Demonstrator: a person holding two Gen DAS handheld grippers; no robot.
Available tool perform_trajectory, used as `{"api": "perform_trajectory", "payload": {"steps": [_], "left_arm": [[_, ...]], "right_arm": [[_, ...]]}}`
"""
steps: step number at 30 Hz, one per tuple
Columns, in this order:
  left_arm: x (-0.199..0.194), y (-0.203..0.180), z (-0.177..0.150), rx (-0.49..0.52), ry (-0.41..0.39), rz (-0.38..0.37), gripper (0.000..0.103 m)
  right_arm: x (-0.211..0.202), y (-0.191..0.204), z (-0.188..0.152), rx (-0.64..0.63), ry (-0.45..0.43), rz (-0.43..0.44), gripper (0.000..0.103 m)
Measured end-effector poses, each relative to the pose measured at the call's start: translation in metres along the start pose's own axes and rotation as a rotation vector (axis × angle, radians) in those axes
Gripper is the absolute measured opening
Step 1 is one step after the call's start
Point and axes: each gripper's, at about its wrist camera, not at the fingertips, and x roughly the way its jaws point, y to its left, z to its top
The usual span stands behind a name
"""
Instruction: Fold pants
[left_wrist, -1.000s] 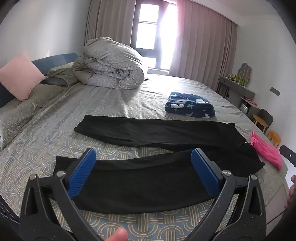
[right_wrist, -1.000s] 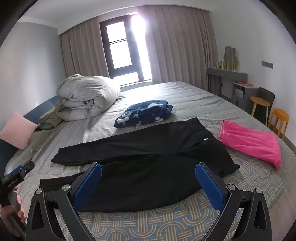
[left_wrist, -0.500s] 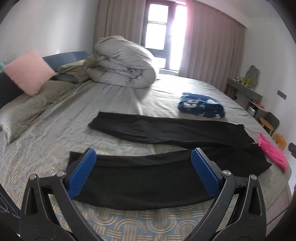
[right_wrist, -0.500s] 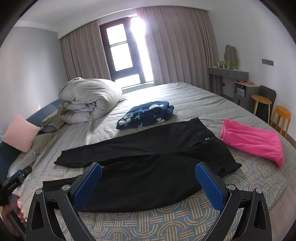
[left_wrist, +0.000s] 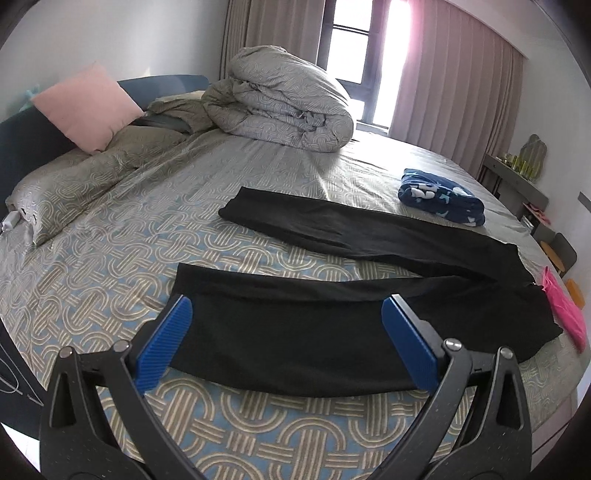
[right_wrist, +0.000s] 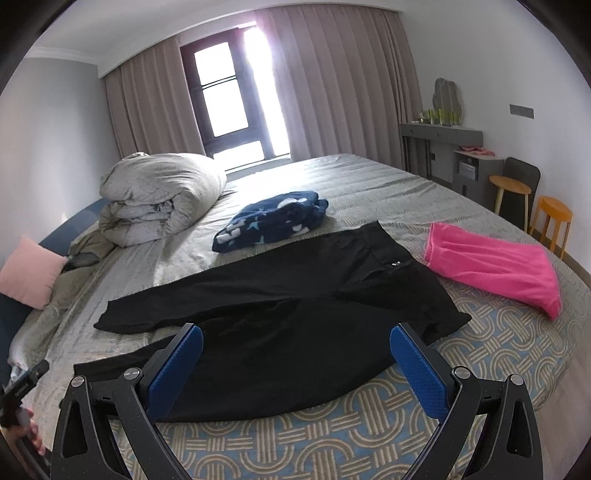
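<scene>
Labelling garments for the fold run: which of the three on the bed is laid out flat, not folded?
The black pants, spread flat with both legs splayed apart, nearest both tools. The pink garment and the navy star-print one lie as compact bundles farther off.

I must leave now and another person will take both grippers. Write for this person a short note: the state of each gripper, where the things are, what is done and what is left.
Left gripper: open, holding nothing, above the near leg of the black pants.
Right gripper: open, holding nothing, above the same pants.
The pants lie flat on the bed, legs spread in a V, waistband toward the pink garment. A folded navy patterned garment lies behind the pants.
Done: pants laid out. No fold yet.
Left: probably bring one leg onto the other, then fold along the length.
</scene>
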Motion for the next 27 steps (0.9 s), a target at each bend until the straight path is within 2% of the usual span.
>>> {"api": "perform_trajectory", "payload": {"steps": [7, 15, 20, 27], "left_arm": [[0.000, -0.004, 0.004, 0.008, -0.018, -0.012, 0.102], [0.002, 0.000, 0.000, -0.020, 0.002, -0.019, 0.102], [0.005, 0.007, -0.012, -0.053, 0.047, -0.039, 0.102], [0.018, 0.030, -0.042, -0.195, 0.151, -0.121, 0.100]], "right_arm": [[0.007, -0.003, -0.002, 0.019, 0.012, -0.003, 0.103], [0.008, -0.008, -0.005, 0.013, 0.027, -0.004, 0.103], [0.012, -0.013, -0.009, 0.023, 0.045, -0.001, 0.103], [0.022, -0.026, -0.016, 0.055, 0.081, -0.008, 0.103]]}}
